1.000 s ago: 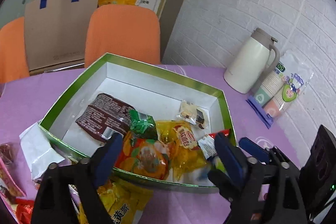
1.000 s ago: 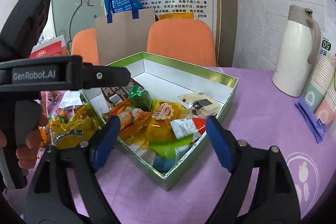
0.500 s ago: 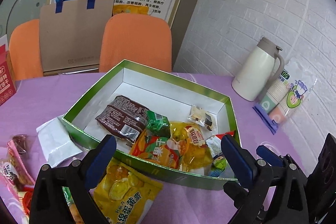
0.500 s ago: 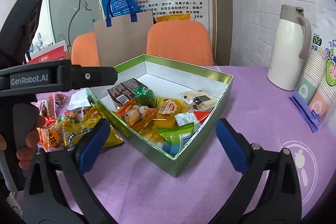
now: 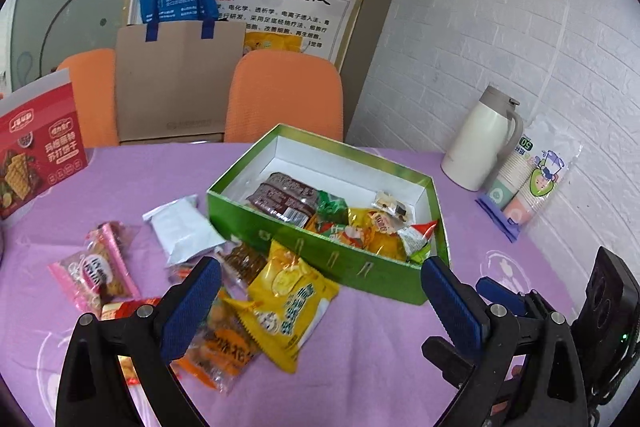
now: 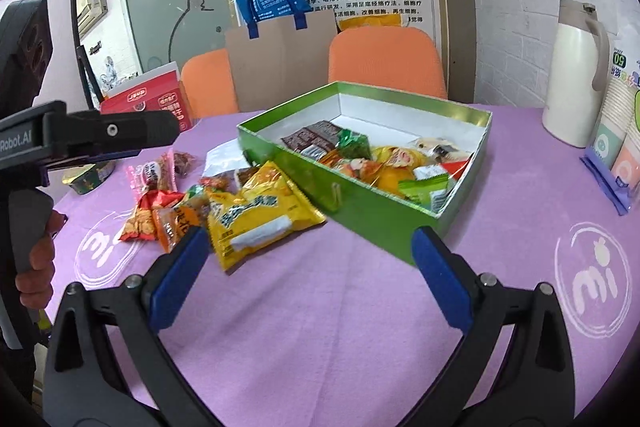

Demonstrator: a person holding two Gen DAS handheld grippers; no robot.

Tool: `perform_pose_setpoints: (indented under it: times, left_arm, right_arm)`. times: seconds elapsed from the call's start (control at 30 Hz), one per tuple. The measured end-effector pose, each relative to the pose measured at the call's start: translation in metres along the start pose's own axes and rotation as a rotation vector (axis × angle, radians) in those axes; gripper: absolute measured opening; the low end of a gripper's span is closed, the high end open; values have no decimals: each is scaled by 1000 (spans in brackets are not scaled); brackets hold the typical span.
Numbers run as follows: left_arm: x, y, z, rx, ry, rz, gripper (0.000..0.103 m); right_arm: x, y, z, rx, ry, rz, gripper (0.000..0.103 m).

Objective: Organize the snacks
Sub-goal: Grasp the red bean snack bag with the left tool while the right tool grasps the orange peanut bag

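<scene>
Both claws, left and right, gape wide and hold nothing. Loose snacks lie on the bench just left of the green box, which is part-filled. Risk: a pinch on the overlapping packets may lift two or crush one.

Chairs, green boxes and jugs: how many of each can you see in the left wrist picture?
Orange chairs: 2
Green box: 1
White jug: 1
Total: 4
</scene>
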State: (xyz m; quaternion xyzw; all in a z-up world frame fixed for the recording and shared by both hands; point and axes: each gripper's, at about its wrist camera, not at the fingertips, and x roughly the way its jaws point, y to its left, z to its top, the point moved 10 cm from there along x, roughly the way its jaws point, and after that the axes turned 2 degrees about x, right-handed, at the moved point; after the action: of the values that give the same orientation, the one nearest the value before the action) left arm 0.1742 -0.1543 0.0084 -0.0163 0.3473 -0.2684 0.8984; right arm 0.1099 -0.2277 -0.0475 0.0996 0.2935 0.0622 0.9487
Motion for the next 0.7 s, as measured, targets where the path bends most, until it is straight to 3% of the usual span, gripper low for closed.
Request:
perform_pose_setpoints:
  times: [0.27,0.43,0.5,0.63,0.7]
  left_arm:
    - [-29,70,-56,-79,39,112,101]
    - [-46,115,-92,-195,42,116,101]
    - [-51,126,-101,-199,45,132,101]
    - [-63,143,-113,-215,39,145,101]
    - [-67,148,-115,-218,35,139,101]
  right_arm:
    - [31,54,-39,-86,133,86,101]
    - [44,82,-42,-104,157,138,101]
    - [49,92,-42,-128,161,144,96]
    - [66,110,-39,-169,178,135,76]
    - [75,122,-35,-204,178,132,73]
